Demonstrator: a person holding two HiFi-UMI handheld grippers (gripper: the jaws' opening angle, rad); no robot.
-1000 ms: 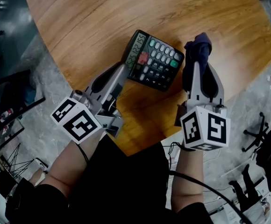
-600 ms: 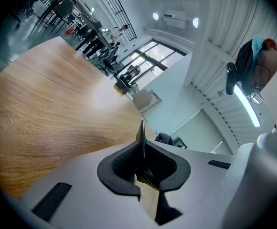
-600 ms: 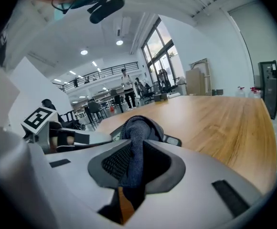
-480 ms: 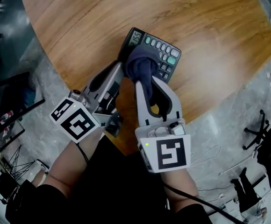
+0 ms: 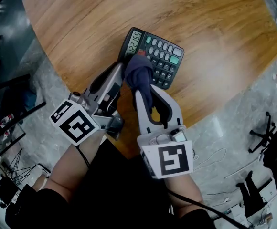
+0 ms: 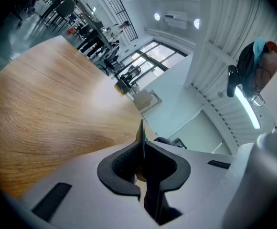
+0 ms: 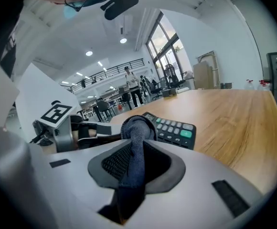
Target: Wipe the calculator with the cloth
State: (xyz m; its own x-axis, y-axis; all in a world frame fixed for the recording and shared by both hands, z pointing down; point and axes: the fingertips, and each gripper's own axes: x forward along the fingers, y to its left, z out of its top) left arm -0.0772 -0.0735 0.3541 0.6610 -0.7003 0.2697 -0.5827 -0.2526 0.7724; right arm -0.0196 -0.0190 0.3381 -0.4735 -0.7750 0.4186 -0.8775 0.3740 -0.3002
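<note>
Swung right gripper (image 5: 141,87) leftward, from beside calculator (image 5: 161,56) to over its near left keys. Kept its fingers clamped on cloth (image 5: 138,69), wadded at the tip. Held fingers of left gripper (image 5: 121,74) shut on calculator's thin left edge, steadying it on tabletop (image 5: 200,18). Judged calculator light, rigid, slick-cased, liable to slide; best gripped by an edge, clear of keys. Judged cloth soft and limp. Noted left gripper just beside cloth, crowding strokes there; chair base (image 5: 267,132) and cables (image 5: 210,156) on floor, well apart.
</note>
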